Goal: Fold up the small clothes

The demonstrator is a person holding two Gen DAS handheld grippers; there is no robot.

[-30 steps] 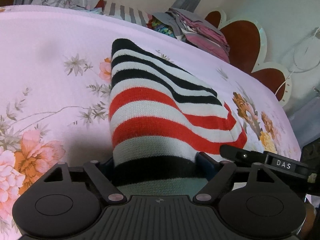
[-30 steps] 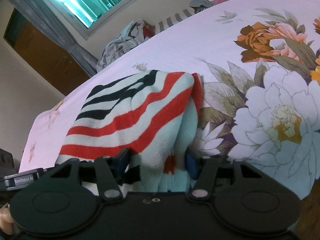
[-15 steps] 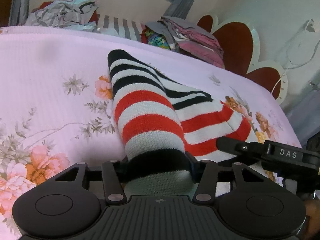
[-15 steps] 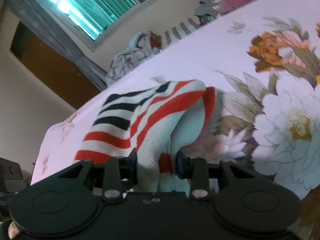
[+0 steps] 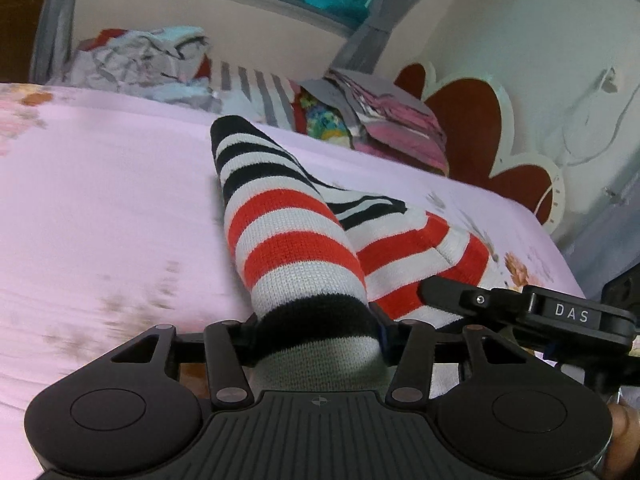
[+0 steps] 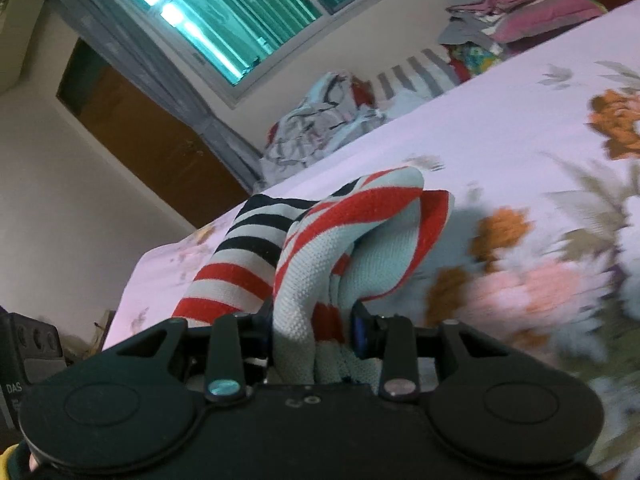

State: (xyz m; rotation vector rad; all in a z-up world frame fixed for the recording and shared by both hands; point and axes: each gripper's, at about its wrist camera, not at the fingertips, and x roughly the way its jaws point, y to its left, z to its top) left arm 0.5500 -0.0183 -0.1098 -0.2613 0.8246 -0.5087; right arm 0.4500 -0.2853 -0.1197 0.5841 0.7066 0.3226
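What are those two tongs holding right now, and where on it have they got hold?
Both hold the striped knit garment. The left tongs pinch its near edge at a black stripe; the right tongs pinch a bunched fold of the same near edge.

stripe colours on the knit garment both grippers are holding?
Black, red and pale grey-white bands on the striped knit garment; clearest in the left wrist view.

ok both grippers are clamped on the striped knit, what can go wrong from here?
1. The right gripper pinches a bunched wad of the striped knit, so the fold may come out uneven.
2. The far end drags on the bedsheet and could crease.
3. The left gripper holds thick rolled fabric, which might slip.
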